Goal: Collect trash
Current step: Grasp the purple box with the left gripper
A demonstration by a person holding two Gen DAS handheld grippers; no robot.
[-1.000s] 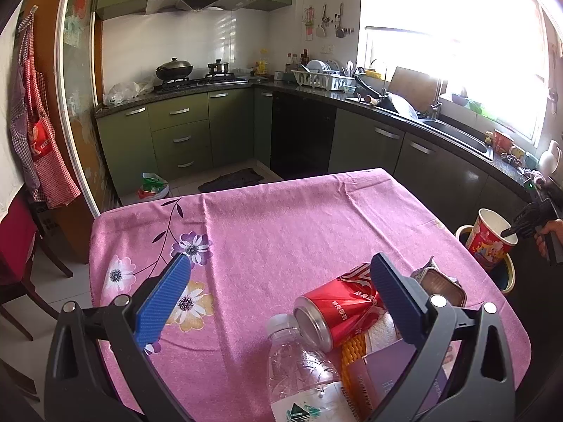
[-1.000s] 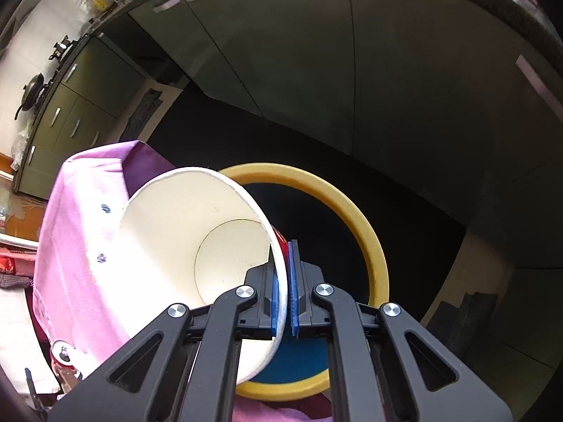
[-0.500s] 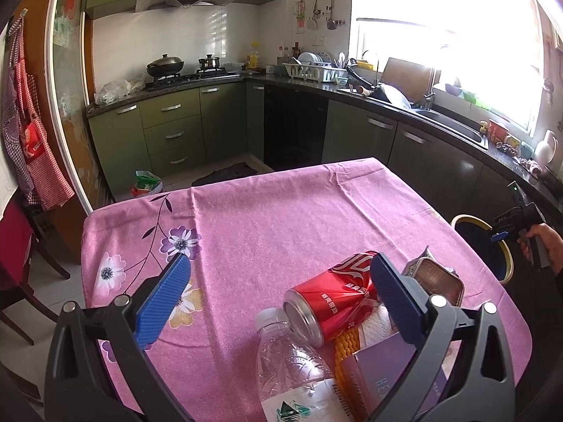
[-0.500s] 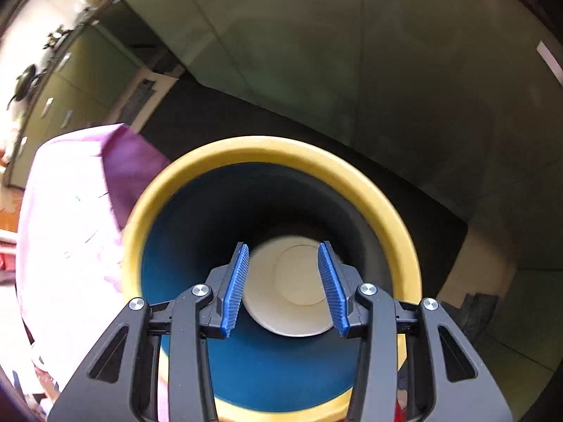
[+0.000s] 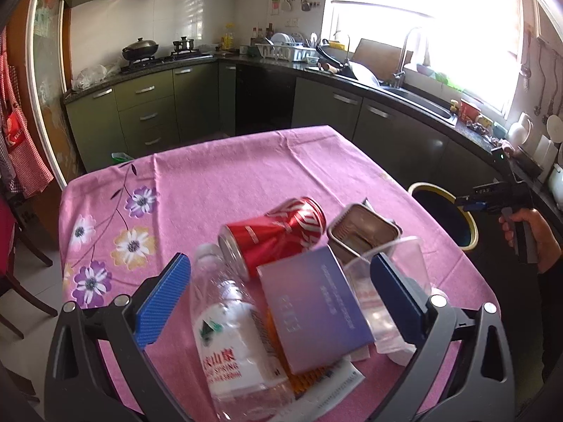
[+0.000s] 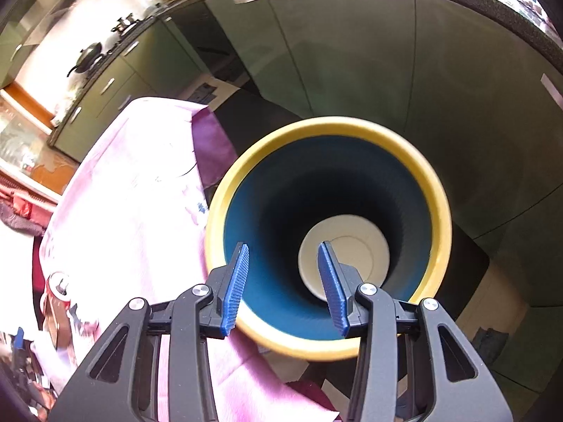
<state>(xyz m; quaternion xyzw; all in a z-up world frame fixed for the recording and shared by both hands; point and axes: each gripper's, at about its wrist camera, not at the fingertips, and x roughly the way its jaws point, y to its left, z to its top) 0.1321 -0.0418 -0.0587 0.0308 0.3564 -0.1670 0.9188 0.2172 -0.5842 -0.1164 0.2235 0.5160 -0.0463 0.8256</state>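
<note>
Tabletop [image 5: 228, 176] — pink flowered cloth, carrying the remaining trash in one heap at the near edge, beneath the left tongs. Bin [image 6: 415, 161] — yellow rim, blue inside, standing on the floor just beside the tabletop's right edge; one paper cup [image 6: 346, 256] lies at its bottom, mouth up. Left tongs [image 5: 278, 302] — spread wide, holding nothing, hovering over the heap with the bottle and box between the pads. Right tongs [image 6: 283, 288] — spread, empty, pointing down into the bin mouth; seen from the left view they sit above the bin rim, gripped in a hand [image 5: 527, 235]. Plastic bottle [image 5: 228, 327] — clear, capped, lying on its side, nearest the left pad. Purple box [image 5: 313, 313] — flat, resting tilted on top of orange-and-white wrappers. Clear plastic cup [image 5: 394, 267] — on its side by the right pad, touching the box. Red can [image 5: 274, 232] — on its side, open end toward the camera, leaning on the bottle. Metal tin [image 5: 362, 234] — open, just behind the cup. Handling note, as judgement: next pick is best a single item; the bottle offers the cleanest grip across its body. Lower straight, centre the pads before closing, and lift slowly, since the can rests against it and may roll. Avoid the clear cup's thin wall; it will likely crush or slip.
</note>
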